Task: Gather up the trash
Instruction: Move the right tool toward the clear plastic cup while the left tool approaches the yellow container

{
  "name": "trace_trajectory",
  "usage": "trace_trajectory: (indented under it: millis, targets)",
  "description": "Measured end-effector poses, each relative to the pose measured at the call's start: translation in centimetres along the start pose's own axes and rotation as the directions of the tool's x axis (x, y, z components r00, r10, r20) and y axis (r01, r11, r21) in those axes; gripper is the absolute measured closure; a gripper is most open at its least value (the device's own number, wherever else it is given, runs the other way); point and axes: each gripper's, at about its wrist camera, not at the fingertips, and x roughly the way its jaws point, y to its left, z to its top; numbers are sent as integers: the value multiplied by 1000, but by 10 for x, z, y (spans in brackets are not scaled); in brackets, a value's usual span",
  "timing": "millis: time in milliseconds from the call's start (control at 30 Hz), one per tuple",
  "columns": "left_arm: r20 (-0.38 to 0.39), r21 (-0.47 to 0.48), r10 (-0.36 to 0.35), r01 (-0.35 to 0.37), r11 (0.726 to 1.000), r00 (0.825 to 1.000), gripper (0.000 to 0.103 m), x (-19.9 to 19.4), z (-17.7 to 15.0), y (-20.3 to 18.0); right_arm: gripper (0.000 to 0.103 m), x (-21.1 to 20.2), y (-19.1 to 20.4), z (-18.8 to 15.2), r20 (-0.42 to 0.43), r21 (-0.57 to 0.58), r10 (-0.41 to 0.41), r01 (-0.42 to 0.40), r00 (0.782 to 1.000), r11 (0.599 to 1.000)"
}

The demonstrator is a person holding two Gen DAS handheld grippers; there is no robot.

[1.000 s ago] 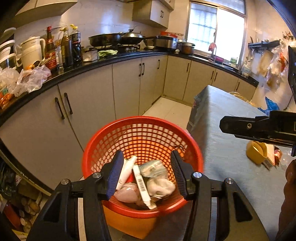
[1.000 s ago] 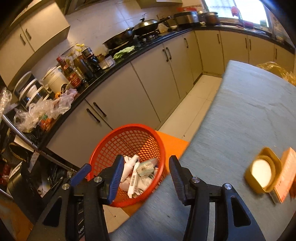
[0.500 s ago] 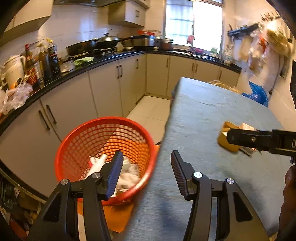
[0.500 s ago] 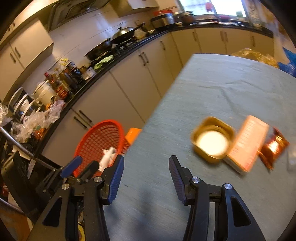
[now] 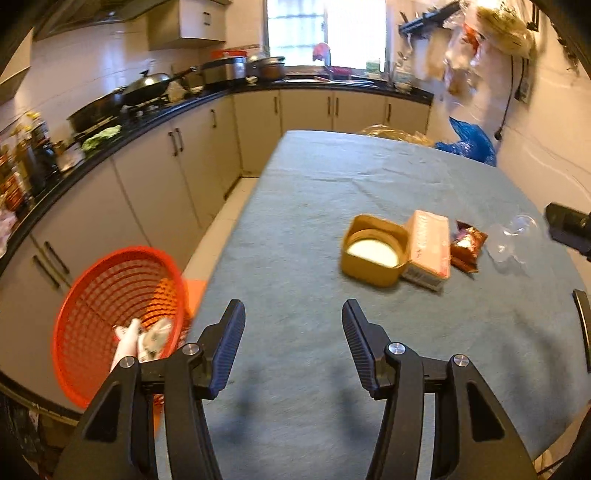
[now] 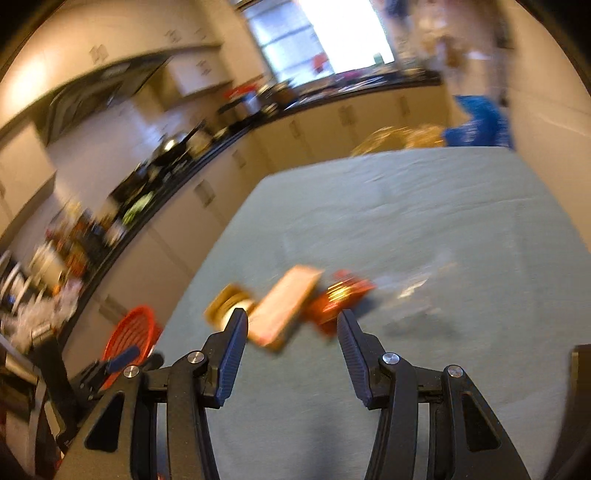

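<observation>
- Trash on the table [image 5: 303, 221]: a yellow tub [image 5: 373, 251] with a pale inside, a flat pink box [image 5: 428, 247] touching its right side, a red-brown foil wrapper [image 5: 467, 243] just beside the box, and a crumpled clear plastic piece [image 5: 511, 240] further right; all lie in a row on the grey-blue cloth
- The same row in the right wrist view, blurred: tub [image 6: 231, 304], box [image 6: 286, 306], wrapper [image 6: 341, 299], clear plastic [image 6: 417, 288]
- Orange mesh basket [image 5: 114, 314]: beside the table's left edge, below table level, holding white tubes and crumpled wrappers [image 5: 144, 339]; small and partly hidden in the right wrist view [image 6: 131, 332]
- Left gripper [image 5: 293, 332]: jaws spread wide, nothing between them, held above bare cloth near the table's near edge, well apart from the trash row
- Right gripper [image 6: 290, 341]: jaws spread wide and empty, pointing at the box and wrapper, not touching them; its dark body shows at the right edge of the left wrist view [image 5: 569, 227]
- Surroundings: cream cabinets [image 5: 177, 166] under a black countertop with pans [image 5: 147, 83], a bright window [image 5: 325, 33], and a blue bag [image 5: 469, 142] past the table's far corner
</observation>
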Motion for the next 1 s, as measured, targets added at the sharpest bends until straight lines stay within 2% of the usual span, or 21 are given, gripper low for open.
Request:
trace_trajectory:
  millis: [67, 200, 400, 567, 633, 700, 833, 1000]
  targets:
    - [-14, 8, -17, 18, 1000, 1000, 50, 5, 10, -9, 49, -6, -25, 10, 34, 42, -49, 48, 998, 998]
    - [-47, 5, -48, 49, 999, 998, 50, 16, 30, -21, 50, -1, -72, 27, 31, 139, -103, 98, 994, 985]
    - [-80, 2, -47, 47, 999, 996, 50, 39, 55, -31, 59, 25, -114, 40, -22, 201, -103, 105, 994, 974]
    - [-110, -17, -46, 44, 999, 993, 50, 59, 66, -30, 63, 41, -104, 36, -46, 146, -58, 64, 997, 987]
    - [-119, -26, -45, 42, 999, 992, 50, 66, 68, -30, 71, 47, -101, 32, -47, 128, -48, 54, 998, 990]
    - [-123, -28, -49, 46, 999, 991, 49, 72, 71, -31, 89, 50, -96, 28, -40, 104, -19, 23, 999, 994]
    - [-141, -19, -36, 34, 999, 989, 49, 84, 71, -33, 94, 47, -91, 23, 1, 84, 43, -43, 999, 996]
    - [-155, 10, -17, 18, 1000, 988, 50, 100, 65, -38, 96, 37, -87, 20, 89, 68, 75, -81, 993, 994]
